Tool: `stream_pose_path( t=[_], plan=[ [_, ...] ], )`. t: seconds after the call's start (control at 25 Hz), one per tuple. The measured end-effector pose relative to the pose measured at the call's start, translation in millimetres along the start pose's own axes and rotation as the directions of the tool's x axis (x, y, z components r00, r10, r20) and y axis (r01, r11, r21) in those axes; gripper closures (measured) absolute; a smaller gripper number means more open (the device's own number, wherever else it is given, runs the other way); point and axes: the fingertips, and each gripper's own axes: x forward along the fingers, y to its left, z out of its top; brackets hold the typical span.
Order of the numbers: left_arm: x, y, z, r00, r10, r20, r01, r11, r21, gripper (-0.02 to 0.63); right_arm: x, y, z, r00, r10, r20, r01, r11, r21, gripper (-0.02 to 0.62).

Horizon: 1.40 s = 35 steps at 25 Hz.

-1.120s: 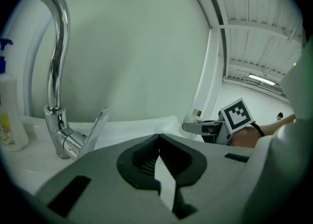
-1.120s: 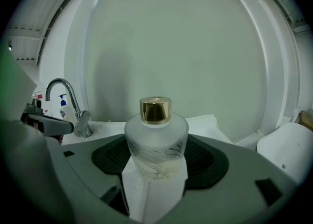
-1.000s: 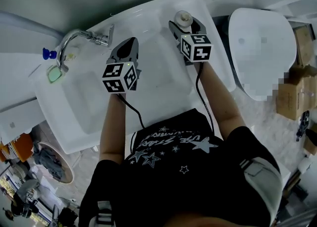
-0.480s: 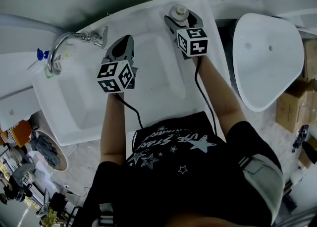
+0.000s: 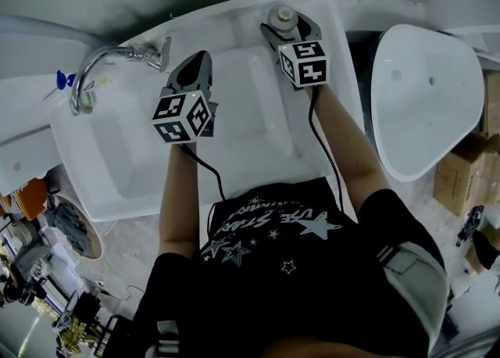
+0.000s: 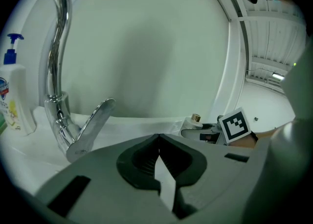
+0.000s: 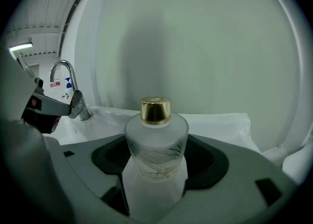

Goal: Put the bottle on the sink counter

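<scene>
A frosted glass bottle (image 5: 282,16) (image 7: 156,145) with a gold cap stands upright between the jaws of my right gripper (image 5: 285,28) (image 7: 156,174), which is shut on it. It is over the far right corner of the white sink counter (image 5: 330,16); I cannot tell whether its base touches the counter. My left gripper (image 5: 197,65) (image 6: 157,139) is shut and holds nothing. It hovers over the basin, just right of the chrome faucet (image 5: 105,63) (image 6: 57,66).
A soap dispenser (image 6: 12,96) with a blue pump stands left of the faucet. A separate white basin (image 5: 426,91) lies to the right of the sink, with cardboard boxes (image 5: 469,165) beyond it. The grey wall rises directly behind the counter.
The head view has drifted a little. Both grippers keep nearly the same places over the sink, and the bottle stays in the right gripper.
</scene>
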Motion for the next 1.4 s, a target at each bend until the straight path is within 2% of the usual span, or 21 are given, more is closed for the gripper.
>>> stream_pose_path(
  t=[0.52,0.92,1.4],
  plan=[
    [-0.9,5.1,-1.0,1.000,-0.005,-0.007,0.005,1.000,-0.008,0.597,6.5,-6.3,-9.4,0.999,-0.043,-0.025,0.042,0.999,-0.009,0.278],
    [2.1,6.7,-5.2,0.999,-0.029,-0.017,0.029,0.999,-0.020,0.597,10.7,-4.9,-9.1,0.998,-0.064,-0.018,0.063,0.996,-0.057,0.278],
    [-13.8,10.3,-9.6,0.998,-0.060,-0.021,0.059,0.997,-0.056,0.597,4.3,1.8,-24.3,0.992,-0.097,-0.082,0.097,0.995,0.000,0.268]
  ],
)
